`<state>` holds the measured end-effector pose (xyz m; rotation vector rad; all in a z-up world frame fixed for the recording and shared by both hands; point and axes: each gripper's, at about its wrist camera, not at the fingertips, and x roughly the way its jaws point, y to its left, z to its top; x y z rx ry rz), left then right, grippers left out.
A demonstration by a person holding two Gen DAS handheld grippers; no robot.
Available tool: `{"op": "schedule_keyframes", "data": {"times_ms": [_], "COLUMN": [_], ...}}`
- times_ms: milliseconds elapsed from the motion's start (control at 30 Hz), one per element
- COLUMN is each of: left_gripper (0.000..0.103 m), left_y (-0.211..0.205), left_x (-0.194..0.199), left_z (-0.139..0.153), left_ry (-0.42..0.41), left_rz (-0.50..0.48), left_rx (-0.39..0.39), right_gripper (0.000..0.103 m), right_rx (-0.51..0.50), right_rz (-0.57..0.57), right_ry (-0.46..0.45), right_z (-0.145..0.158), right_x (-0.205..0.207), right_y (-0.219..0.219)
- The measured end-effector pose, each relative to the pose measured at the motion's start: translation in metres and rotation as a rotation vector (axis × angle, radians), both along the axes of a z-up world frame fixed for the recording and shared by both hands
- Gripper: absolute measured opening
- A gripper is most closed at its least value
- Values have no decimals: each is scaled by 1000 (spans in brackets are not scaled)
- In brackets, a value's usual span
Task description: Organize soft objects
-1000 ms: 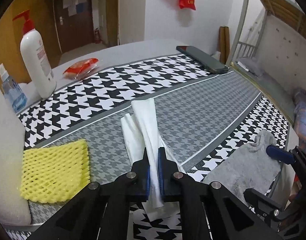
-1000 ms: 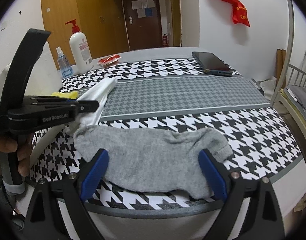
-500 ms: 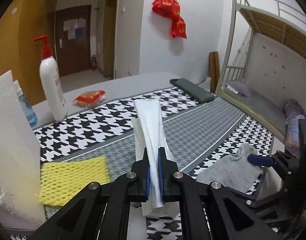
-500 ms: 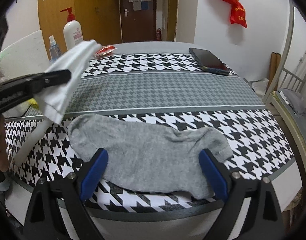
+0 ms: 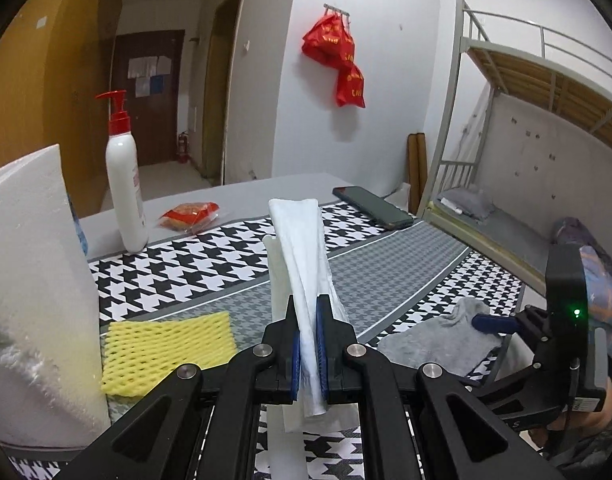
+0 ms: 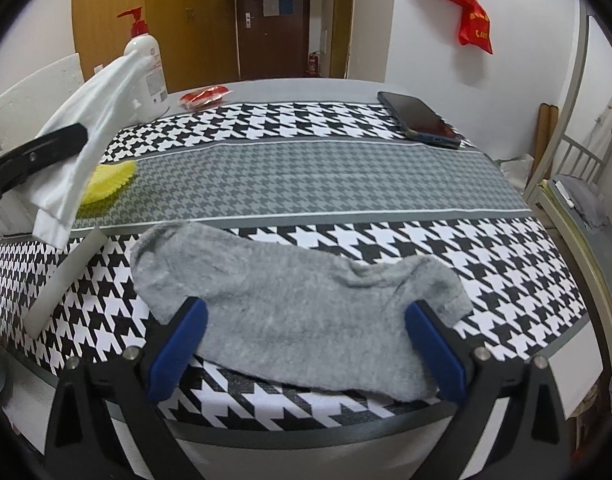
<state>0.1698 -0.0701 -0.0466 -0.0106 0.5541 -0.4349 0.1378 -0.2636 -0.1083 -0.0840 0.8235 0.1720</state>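
White cloth clenched in left tool; right tool released over houndstooth table.

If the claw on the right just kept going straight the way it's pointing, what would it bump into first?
Most likely the grey sock. The right claw stands open, angled down toward the table, with the sock lying flat between its blue pads. Past the sock is only the houndstooth tablecloth. Depth is hard to judge here.
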Motion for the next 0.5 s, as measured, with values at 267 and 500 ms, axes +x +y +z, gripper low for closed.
{"op": "schedule_keyframes", "data": {"times_ms": [267, 500], "left_gripper": [7, 7], "left_y": [5, 14], "left_x": [-9, -33], "left_z": [3, 17], "left_ry": [-24, -56], "left_rz": [-2, -11], "left_rx": [-10, -12], "right_gripper": [32, 26], "right_rx": [33, 93], "right_rz": [47, 97], "right_ry": [7, -4], "right_z": [10, 14], "right_x": [-19, -31], "right_y": [11, 26]}}
